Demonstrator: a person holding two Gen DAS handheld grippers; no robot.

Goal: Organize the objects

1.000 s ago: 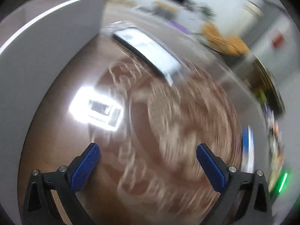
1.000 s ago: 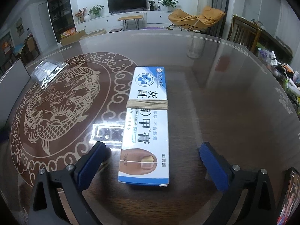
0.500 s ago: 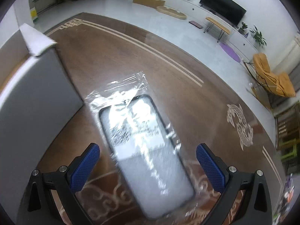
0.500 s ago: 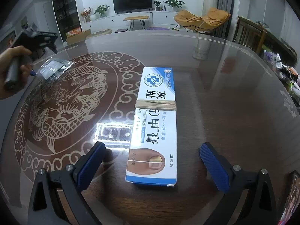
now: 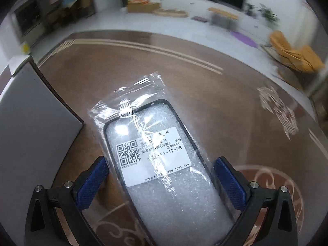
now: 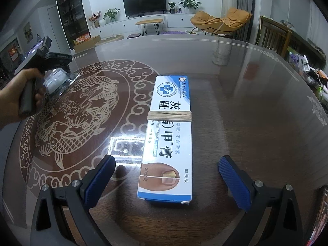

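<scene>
A clear plastic bag (image 5: pixel 151 143) holding a phone case with a QR label reading "OPPOA91" lies just beside the gray box (image 5: pixel 30 127), between the spread left gripper (image 5: pixel 160 180). The nail cream box (image 6: pixel 169 139), printed "NAIL CREAM" and bound with a rubber band (image 6: pixel 169 115), lies on the table (image 6: pixel 256 123) between the spread right gripper (image 6: pixel 167 178).

Glossy brown table (image 6: pixel 246 106) with dragon inlay, bearing a banded cream box (image 6: pixel 169 137), a bagged phone case (image 5: pixel 155 160) and a grey box (image 5: pixel 30 127).

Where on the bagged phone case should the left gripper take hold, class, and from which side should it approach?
Grip the phone case across its two long edges, near the labelled middle, coming from above along its length. It lies flat on the table, already lined up between the open fingers of the left gripper. Avoid the loose empty bag end: it would only crumple.
</scene>
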